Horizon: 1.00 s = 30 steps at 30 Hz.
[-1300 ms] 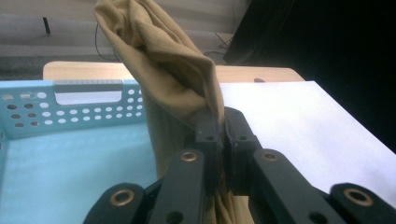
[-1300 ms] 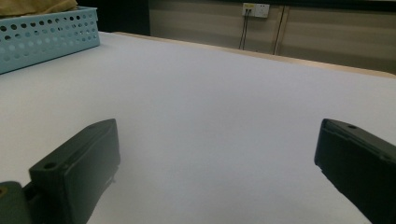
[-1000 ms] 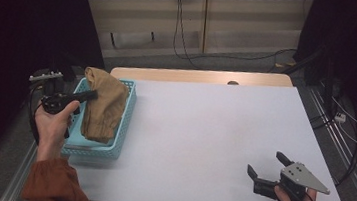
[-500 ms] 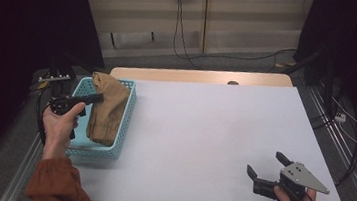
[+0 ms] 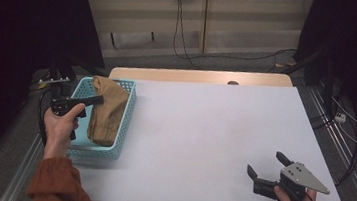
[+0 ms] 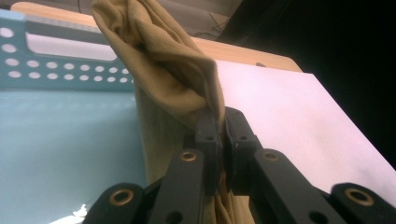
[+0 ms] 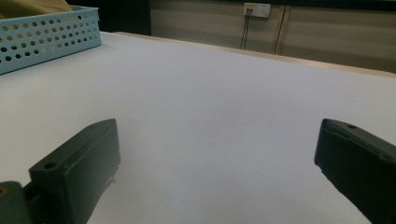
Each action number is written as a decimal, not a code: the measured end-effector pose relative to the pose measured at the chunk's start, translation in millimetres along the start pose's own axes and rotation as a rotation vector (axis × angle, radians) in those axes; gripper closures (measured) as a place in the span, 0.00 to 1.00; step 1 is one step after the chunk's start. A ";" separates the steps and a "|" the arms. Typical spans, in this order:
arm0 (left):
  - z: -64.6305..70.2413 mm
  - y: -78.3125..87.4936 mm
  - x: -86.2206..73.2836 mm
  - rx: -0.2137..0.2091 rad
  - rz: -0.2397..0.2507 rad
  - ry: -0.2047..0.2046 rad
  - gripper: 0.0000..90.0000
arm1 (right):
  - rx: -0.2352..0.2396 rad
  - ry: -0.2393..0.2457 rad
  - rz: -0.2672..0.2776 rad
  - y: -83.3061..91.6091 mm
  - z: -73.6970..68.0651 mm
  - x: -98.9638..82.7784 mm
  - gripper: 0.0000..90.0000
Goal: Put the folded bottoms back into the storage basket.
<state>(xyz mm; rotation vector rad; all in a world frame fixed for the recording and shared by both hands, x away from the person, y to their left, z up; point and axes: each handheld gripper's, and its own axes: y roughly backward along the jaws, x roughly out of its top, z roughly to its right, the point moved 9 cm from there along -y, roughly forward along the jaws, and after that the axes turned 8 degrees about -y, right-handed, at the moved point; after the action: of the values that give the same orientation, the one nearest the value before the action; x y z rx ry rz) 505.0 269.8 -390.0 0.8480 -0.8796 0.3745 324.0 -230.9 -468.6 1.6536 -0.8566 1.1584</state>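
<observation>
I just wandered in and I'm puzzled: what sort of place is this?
Probably a lab or workshop set up for recording handling tasks. A plain white table holds only a blue basket with a tan cloth, a person works with hand-held tongs, and cables trail across the bare floor behind.

No writing to read anywhere here: no label, brand, number or sign comes through in any of the views.
</observation>
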 end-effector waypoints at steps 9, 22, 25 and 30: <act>-8.8 3.4 -2.5 0.030 -0.015 -0.011 0.95 | 0.000 -0.001 0.001 0.1 -0.1 0.2 0.00; -23.2 7.1 -8.4 0.063 -0.040 -0.013 0.94 | -0.002 -0.002 0.000 -0.2 0.1 0.0 0.00; -30.5 7.8 -12.7 0.098 -0.060 -0.020 0.94 | 0.000 -0.003 0.000 -0.1 -0.2 0.0 0.00; -36.3 8.6 -16.0 0.107 -0.068 -0.018 0.94 | -0.001 -0.002 0.001 0.3 0.0 0.3 0.00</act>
<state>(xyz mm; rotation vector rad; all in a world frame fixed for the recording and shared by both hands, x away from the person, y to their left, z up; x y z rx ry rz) 509.1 304.1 -411.3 0.9787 -0.8507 0.3575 323.8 -231.0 -468.3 1.6541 -0.8598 1.1570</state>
